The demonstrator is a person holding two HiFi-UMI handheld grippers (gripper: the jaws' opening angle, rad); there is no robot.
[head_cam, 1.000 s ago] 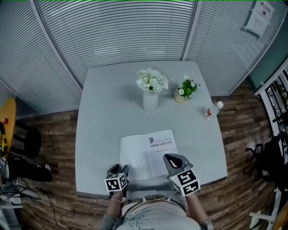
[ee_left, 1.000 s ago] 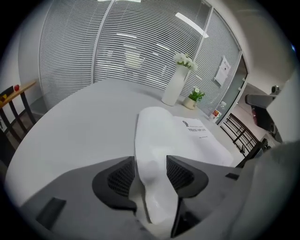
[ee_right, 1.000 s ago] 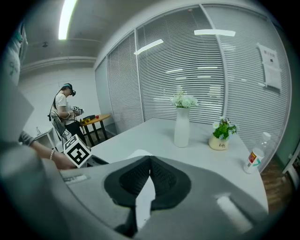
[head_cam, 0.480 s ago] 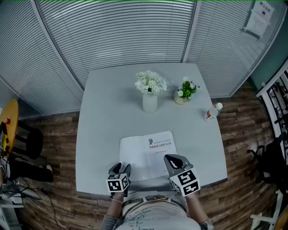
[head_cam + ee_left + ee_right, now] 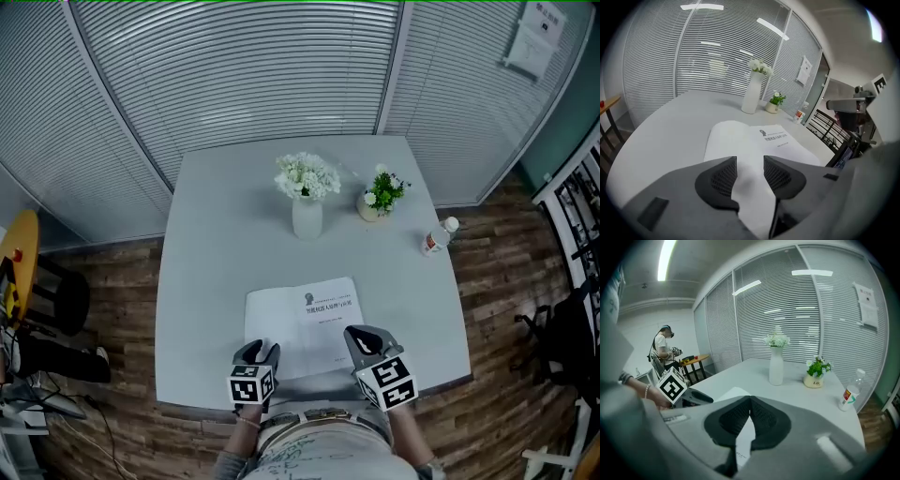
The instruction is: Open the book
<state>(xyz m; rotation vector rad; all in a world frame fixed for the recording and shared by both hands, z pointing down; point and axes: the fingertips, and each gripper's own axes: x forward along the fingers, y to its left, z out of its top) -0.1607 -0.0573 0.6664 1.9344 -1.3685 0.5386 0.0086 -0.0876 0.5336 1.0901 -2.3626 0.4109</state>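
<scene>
The white book (image 5: 300,323) lies open and flat on the grey table (image 5: 216,281), near its front edge, with print on the right page. My left gripper (image 5: 257,352) hovers over the lower left page; its jaws have just been closing and still stand apart. In the left gripper view (image 5: 750,161) the page (image 5: 740,136) shows through the gap and neither pad presses on it. My right gripper (image 5: 362,336) sits at the book's lower right corner. Its fingertips meet in the right gripper view (image 5: 750,399), with the page (image 5: 729,393) lying below them.
A white vase of white flowers (image 5: 306,214), a small potted plant (image 5: 375,199) and a plastic bottle (image 5: 434,238) stand at the table's far half. Blinds close the back. A yellow side table (image 5: 13,258) and a person (image 5: 662,348) are off to the left.
My left gripper has moved up and to the right, further over the left page. The right gripper has stayed where it was and the book remains open.
</scene>
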